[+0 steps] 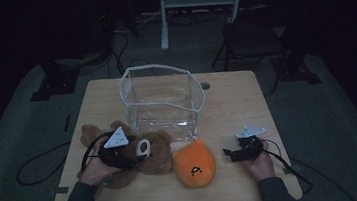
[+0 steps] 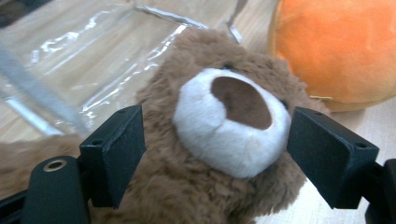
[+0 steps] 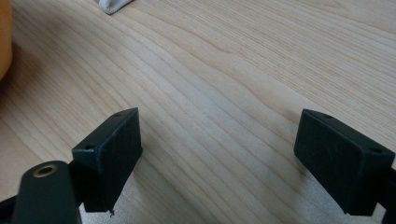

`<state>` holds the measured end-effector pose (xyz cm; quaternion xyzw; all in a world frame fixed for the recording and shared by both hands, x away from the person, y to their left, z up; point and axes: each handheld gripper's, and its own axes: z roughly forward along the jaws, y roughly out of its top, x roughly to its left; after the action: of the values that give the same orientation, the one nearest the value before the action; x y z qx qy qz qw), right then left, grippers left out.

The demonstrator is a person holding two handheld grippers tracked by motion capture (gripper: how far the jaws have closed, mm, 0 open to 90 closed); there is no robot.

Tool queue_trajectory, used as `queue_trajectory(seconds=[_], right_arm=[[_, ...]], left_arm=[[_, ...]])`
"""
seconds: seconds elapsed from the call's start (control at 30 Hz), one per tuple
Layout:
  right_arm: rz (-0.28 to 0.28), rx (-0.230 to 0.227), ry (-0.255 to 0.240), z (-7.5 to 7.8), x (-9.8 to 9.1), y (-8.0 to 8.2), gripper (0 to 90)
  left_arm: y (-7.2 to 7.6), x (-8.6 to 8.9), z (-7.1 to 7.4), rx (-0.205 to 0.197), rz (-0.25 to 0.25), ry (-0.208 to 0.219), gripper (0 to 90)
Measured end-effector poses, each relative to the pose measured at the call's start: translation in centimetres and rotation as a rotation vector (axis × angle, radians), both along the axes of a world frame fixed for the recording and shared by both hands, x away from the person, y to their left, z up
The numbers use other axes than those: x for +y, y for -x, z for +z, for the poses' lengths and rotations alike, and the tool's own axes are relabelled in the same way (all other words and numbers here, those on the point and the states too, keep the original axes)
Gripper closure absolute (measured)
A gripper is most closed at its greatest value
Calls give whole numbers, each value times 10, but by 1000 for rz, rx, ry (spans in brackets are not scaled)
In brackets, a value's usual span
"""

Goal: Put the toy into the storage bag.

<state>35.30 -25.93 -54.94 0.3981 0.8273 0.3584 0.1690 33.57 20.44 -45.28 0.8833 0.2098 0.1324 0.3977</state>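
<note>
Both claw pads (image 2: 116, 154) beside teddy bear (image 2: 224, 140) — apart.

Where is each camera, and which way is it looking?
High view: above the person's side, looking forward and down at the table, clear bag, bear and orange toy; both forearms and hands show.
Left gripper view: on the left gripper, facing the bear's muzzle; its open jaws flank it.
Right gripper view: on the right gripper, facing bare table; its open jaws show.
Shared: high and left gripper views both show bear, orange toy, bag.
</note>
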Motion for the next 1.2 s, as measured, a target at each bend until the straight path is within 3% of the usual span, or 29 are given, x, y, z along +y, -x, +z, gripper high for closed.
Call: queue_trajectory(seconds=[0.23,0.57,0.73,1.0,1.1,1.2], right_arm=[[0,0,0,0,0,0,144],[0,0,0,0,0,0,144],[0,0,0,0,0,0,144],[0,0,0,0,0,0,144],[0,0,0,0,0,0,144],[0,0,0,0,0,0,144]], left_arm=[[-8,-16,-15,32,-62,-92,162],[-18,-26,-20,33,-52,-121,93],[-19,-34,-29,41,-58,-217,16],[-22,-34,-33,63,-31,-198,26],[-21,-35,-34,55,-21,-193,80],[-19,-33,-34,30,-9,-176,189]])
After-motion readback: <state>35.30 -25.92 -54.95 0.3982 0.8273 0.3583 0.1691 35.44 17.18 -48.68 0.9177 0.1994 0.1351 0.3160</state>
